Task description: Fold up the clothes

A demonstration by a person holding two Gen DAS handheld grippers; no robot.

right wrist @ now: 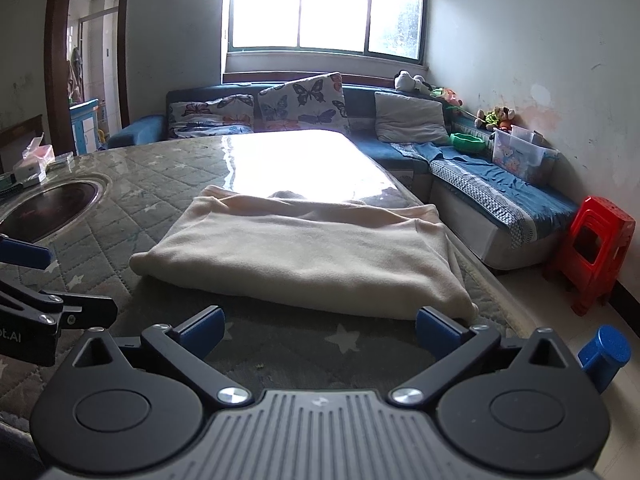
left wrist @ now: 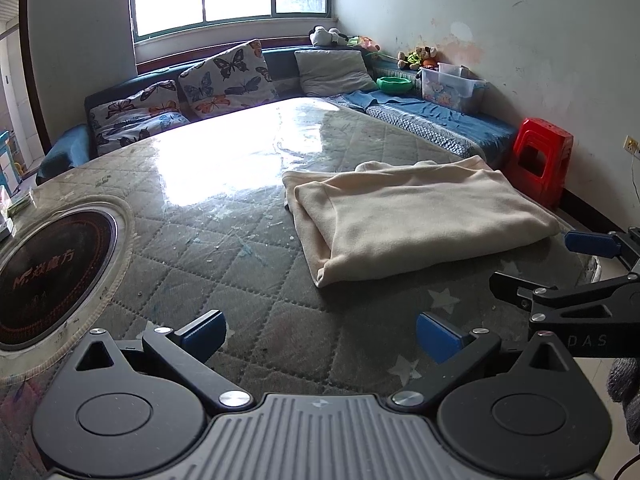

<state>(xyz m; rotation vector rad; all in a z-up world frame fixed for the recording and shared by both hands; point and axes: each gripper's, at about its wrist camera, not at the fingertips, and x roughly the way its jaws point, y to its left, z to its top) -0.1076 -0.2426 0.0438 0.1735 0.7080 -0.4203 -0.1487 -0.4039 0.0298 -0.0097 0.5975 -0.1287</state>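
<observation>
The cream garment (right wrist: 304,256), already folded into a thick rectangle, lies on the desk (right wrist: 168,184) directly ahead of the right tongs (right wrist: 320,330) (long axis crosswise), while the left tongs (left wrist: 320,332) sit off to its left; both are spread wide, empty, so the right is nearer.

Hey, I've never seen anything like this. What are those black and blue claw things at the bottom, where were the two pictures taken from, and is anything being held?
They are two grippers a person carries, each with a camera looking along its blue fingers. One picture is from the left hand-held gripper, the other from the right hand-held gripper. Both are open and hold nothing. On the table lies a folded cream garment, with a round cooktop set into the surface. Behind are a sofa and a red stool.
</observation>
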